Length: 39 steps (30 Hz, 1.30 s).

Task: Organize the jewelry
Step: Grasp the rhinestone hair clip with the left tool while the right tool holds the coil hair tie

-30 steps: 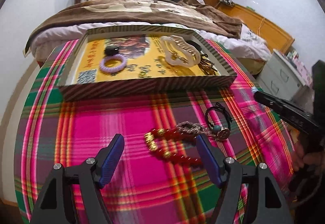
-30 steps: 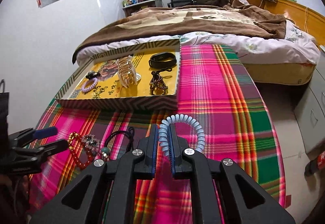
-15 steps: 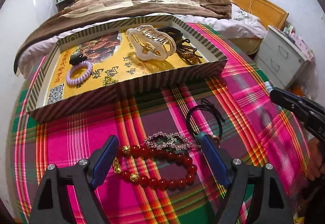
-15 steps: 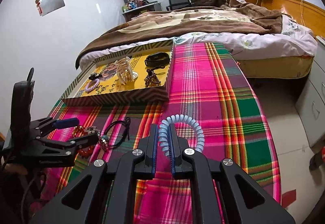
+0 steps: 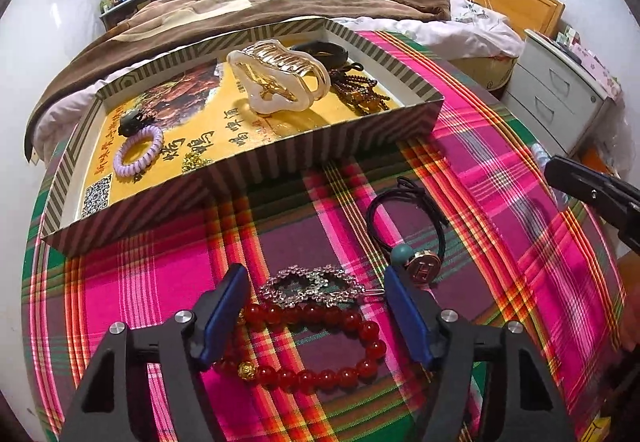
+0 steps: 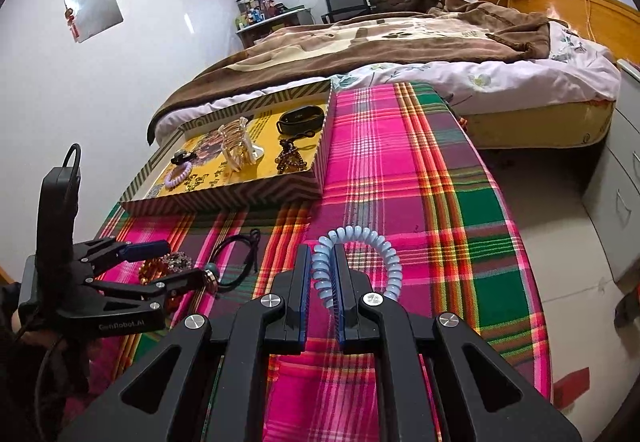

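Plaid cloth (image 5: 160, 282): red bracelet (image 5: 320, 346) between closing left tongs (image 5: 316, 306).

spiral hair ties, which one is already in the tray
The purple spiral hair tie, lying in the tray near its left end. The pale blue spiral hair tie is clamped in the right gripper.

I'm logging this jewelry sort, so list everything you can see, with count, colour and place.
tray: one, striped rim, yellow floor, far side of cloth
claw clip: one, cream and gold, in tray
purple coil tie: one, in tray, left
bead bracelet: one, red with gold, on cloth
rhinestone clip: one, silver, touching the bracelet
black hair tie: one, with charm, on cloth
blue coil tie: one, pale blue, gripped
plaid cloth: one, pink and green
left hand-held gripper: open, over bracelet, jaws just narrowed
right hand-held gripper: shut on blue coil tie
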{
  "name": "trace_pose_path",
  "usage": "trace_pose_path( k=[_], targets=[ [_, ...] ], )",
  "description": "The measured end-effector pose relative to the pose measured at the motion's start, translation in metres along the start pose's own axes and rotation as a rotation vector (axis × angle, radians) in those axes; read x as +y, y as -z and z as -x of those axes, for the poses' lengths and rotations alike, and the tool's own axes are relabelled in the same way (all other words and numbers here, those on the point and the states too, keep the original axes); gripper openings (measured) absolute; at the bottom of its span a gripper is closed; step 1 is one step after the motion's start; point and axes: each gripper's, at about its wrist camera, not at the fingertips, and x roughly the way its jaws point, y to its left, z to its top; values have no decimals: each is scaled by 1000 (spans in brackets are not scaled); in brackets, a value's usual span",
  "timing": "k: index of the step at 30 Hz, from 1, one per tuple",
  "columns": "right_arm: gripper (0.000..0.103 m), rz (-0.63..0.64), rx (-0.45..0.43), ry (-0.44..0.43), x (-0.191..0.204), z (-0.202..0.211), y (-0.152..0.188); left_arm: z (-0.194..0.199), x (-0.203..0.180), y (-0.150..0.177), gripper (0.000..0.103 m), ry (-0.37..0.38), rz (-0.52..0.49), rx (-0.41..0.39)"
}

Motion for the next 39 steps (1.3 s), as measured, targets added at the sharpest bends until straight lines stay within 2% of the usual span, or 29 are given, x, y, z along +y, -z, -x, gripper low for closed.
trace_pose_path(
  k=[2,10,24,32,39],
  targets=[
    [10,0,0,-1,0,0,0,1,1,0,64,-3,3,-5],
    [10,1,-1,0,0,1,1,4,4,1,64,-8,19,-23],
    [10,48,-36,0,18,16,-13,45,8,-6,64,-27,22,-126],
    [10,100,-83,-21,43,20,-37,63,36,-15,64,-52,66,-176],
    [10,155,-77,-55,71,0,-54,66,74,-31,64,-96,102,-199]
  ],
)
